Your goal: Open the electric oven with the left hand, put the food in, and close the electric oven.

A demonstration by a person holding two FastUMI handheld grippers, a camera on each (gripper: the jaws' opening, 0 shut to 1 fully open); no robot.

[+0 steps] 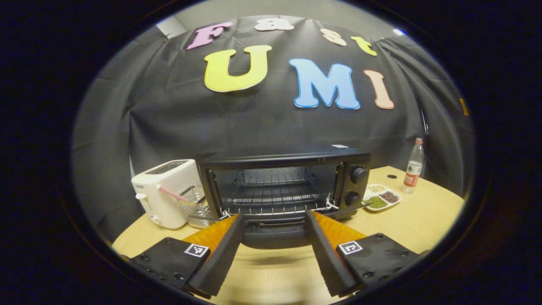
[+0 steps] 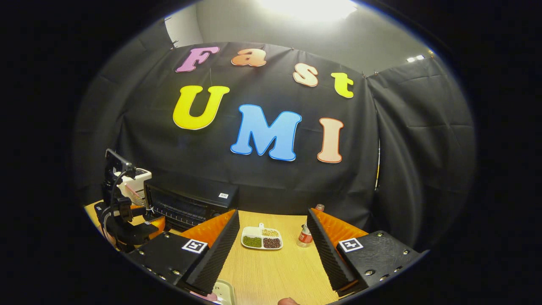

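The black electric oven (image 1: 288,161) stands in the middle of the table with its door (image 1: 275,237) folded down flat and the wire rack (image 1: 271,199) bare inside. My left gripper (image 1: 274,217) is open just in front of it, its fingers over the lowered door and touching nothing that I can see. In the right gripper view the oven (image 2: 186,203) is far left with the left gripper (image 2: 123,220) before it. My right gripper (image 2: 273,213) is open and empty over the table. A white tray's corner (image 2: 224,292) with something pink peeks out below its left finger.
A white toaster (image 1: 167,190) and a small wire basket (image 1: 194,209) with a striped stick stand left of the oven. On the oven's right are a divided dish of beans (image 1: 381,198) (image 2: 261,237) and a plastic bottle (image 1: 414,167) (image 2: 305,235). A fingertip (image 2: 288,301) shows at the bottom edge.
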